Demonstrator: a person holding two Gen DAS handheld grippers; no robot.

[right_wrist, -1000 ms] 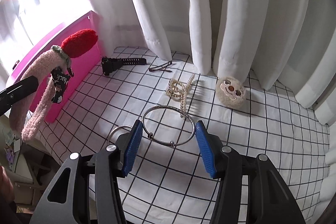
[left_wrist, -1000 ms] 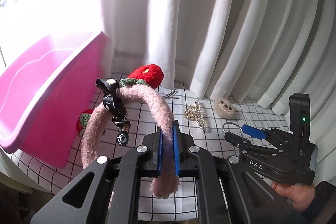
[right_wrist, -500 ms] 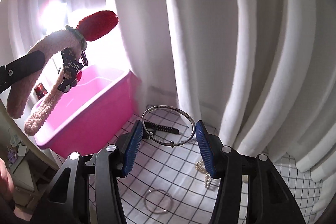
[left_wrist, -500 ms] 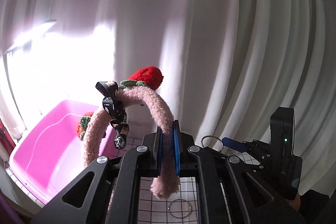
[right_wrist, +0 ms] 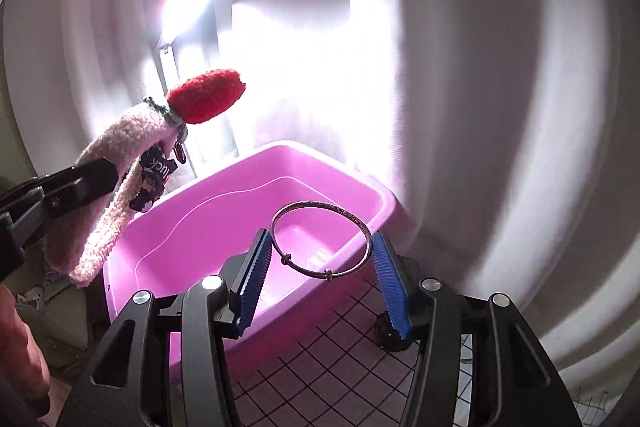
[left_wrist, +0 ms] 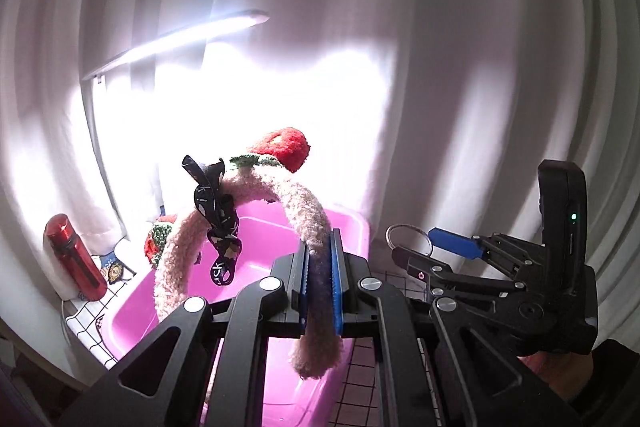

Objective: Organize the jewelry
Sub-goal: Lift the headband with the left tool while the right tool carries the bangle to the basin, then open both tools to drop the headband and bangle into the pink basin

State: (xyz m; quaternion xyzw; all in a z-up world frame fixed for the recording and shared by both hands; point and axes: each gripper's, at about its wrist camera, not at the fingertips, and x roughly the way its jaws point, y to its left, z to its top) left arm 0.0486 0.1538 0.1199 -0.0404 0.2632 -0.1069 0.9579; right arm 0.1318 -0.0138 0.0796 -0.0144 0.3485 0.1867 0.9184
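Observation:
My left gripper (left_wrist: 320, 259) is shut on a fluffy pink headband (left_wrist: 304, 211) with red strawberry trims and a black ribbon, held in the air above the pink plastic bin (left_wrist: 360, 223). The same headband (right_wrist: 120, 163) shows at the left of the right wrist view. Between the blue pads of my right gripper (right_wrist: 322, 251) sits a thin silver bangle (right_wrist: 320, 239), gripped across its width over the pink bin (right_wrist: 248, 203). In the left wrist view the right gripper (left_wrist: 416, 247) appears at the right with the bangle (left_wrist: 406, 233).
White curtains (right_wrist: 480, 107) hang behind the bin, lit brightly by a lamp bar (left_wrist: 180, 39). A red bottle (left_wrist: 74, 257) stands left of the bin. The black-gridded white tablecloth (right_wrist: 340, 367) and a black clip (right_wrist: 390, 335) lie below my right gripper.
Both grippers rose and swung left from over the tablecloth to above the pink bin, carrying the headband and the bangle. The loose items on the cloth have left the views.

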